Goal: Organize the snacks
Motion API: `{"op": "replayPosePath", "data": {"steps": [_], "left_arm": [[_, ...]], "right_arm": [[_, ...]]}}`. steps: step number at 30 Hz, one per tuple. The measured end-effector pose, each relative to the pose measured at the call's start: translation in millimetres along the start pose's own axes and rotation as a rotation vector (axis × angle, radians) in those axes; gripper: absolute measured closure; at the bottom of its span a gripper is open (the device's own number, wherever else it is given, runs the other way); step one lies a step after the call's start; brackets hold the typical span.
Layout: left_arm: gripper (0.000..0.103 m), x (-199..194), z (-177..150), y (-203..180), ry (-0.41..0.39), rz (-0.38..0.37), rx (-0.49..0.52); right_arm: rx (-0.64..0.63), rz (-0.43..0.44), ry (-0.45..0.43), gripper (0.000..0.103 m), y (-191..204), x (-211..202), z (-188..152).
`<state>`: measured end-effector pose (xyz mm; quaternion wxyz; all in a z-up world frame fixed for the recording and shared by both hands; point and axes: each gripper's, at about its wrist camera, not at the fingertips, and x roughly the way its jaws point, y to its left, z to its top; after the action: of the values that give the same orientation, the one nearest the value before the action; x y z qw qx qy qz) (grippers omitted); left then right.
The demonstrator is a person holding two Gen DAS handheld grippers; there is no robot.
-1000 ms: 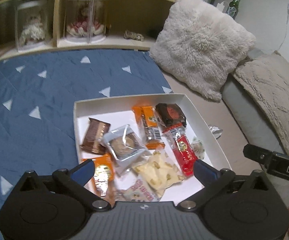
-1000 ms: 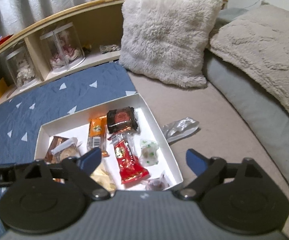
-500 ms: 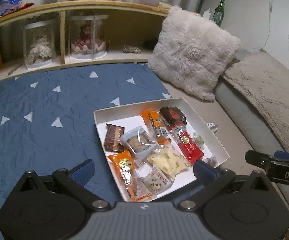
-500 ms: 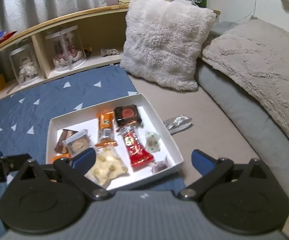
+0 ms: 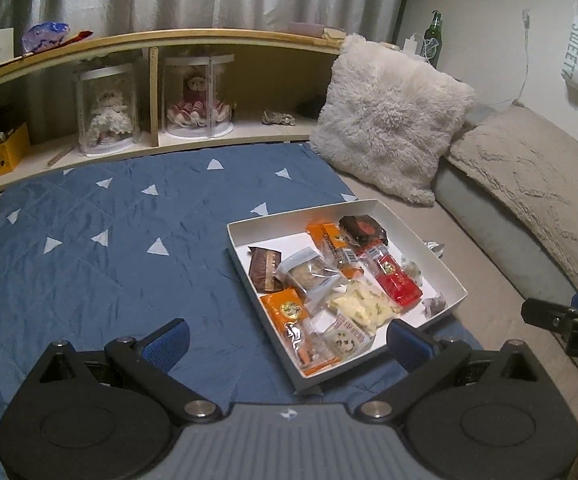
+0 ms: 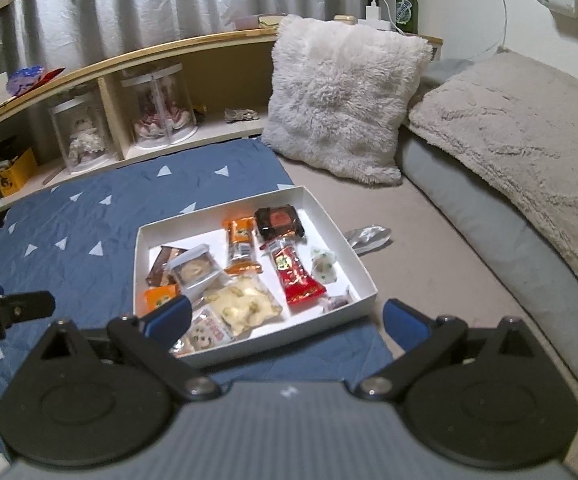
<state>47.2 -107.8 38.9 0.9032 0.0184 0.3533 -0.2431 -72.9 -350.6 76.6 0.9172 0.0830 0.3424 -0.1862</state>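
A shallow white cardboard box [image 6: 363,270] sits partly on the blue triangle-print quilt [image 5: 89,240] and partly on the beige sheet, and nearly all the snacks lie loose inside it. One crumpled silver wrapper [image 6: 367,236] lies outside, just beyond the box's right wall on the beige sheet. The left gripper [image 5: 287,340] hangs above the near edge of the box with its jaws spread wide and nothing between them. The right gripper [image 6: 285,318] is likewise spread and empty, hovering over the box's near right corner. Everything here looks light and crinkly. The red packet [image 6: 297,276] and the orange bar [image 6: 242,246] are long, fairly stiff sachets, best pinched across their narrow width near the middle or by a sealed end flap. The clear bag of pale crackers [image 6: 245,306] is puffy and its contents probably brittle, so a light grip on the sealed seam would likely be safer than squeezing the body. The dark square cake packet [image 6: 279,220] at the far side and the clear-wrapped cookie [image 6: 195,270] probably crush easily too. The small sweets near the right wall [image 6: 323,266] are slippery twists, awkward to pinch. The silver wrapper is thin film and will likely slide on the sheet unless taken by a raised crease.
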Motion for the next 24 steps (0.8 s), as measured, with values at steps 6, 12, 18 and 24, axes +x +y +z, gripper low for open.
{"op": "replayPosePath", "data": {"steps": [6, 12, 18, 24], "left_arm": [[0.0, -16.8, -17.7, 7.5, -0.018, -0.004, 0.007], [0.0, -24.9, -35.6, 11.7, -0.041, 0.021, 0.017], [0.0, -23.5, -51.5, 15.5, -0.063, 0.043, 0.012], [0.0, -20.7, -61.3, 20.9, -0.095, 0.068, -0.012]], "right_arm": [[-0.007, 0.012, 0.008, 0.001, 6.9, -9.1, -12.6], [-0.047, -0.005, -0.014, 0.001, 13.9, -16.5, -30.0], [-0.085, -0.016, -0.066, 0.001, 18.5, -16.3, -45.1], [-0.13, -0.03, -0.112, 0.001, 24.8, -11.6, -61.7]]}}
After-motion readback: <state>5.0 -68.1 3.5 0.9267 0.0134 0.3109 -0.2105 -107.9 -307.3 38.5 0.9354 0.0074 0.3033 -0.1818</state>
